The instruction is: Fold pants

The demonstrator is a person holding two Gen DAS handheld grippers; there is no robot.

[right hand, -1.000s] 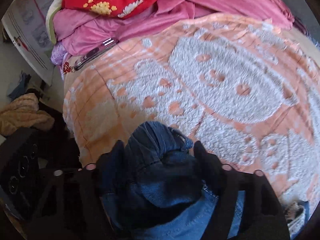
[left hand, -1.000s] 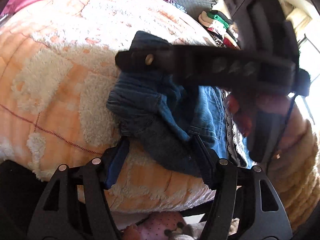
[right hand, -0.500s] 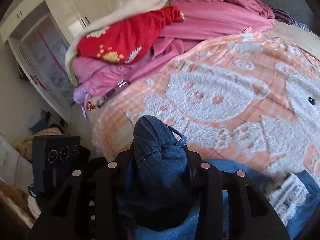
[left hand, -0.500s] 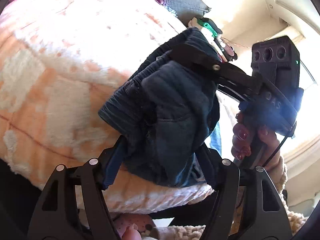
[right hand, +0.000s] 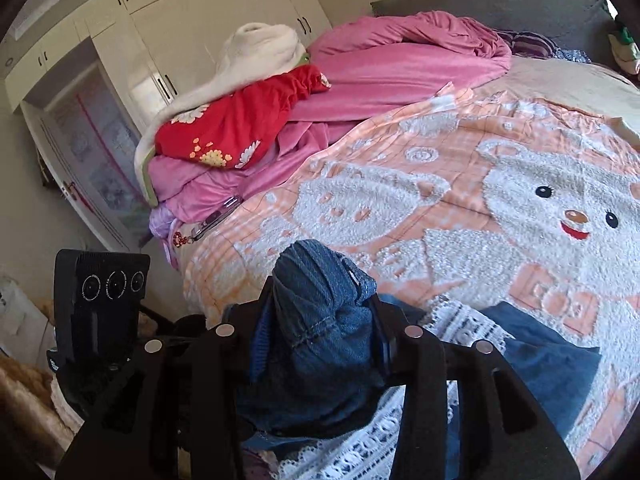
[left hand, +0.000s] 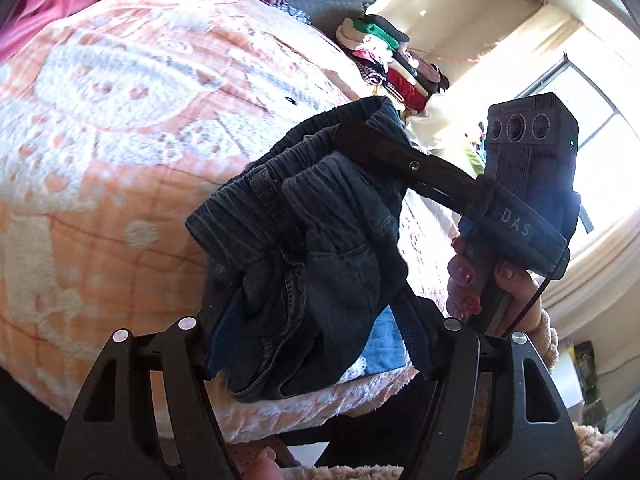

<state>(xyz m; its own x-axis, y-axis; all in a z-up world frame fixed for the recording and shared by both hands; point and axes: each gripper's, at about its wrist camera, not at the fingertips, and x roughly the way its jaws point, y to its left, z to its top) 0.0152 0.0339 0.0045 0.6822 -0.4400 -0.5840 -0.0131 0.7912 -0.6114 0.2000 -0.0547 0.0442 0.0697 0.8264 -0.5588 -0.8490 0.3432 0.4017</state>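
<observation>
Pants hang clamped in both grippers above the peach bear blanket near white wardrobes.

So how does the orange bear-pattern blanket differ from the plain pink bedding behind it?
The orange bear-pattern blanket lies spread flat, while the plain pink bedding is heaped in folds. The blanket carries fluffy white bears; the pink bedding has no pattern. A red flowered cloth rests on the pink bedding, not on the blanket. Both lie on the bed.

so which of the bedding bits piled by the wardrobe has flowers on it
The red quilt, printed with white and yellow flowers. The pink quilt beside it and the white blanket above are plain.
</observation>
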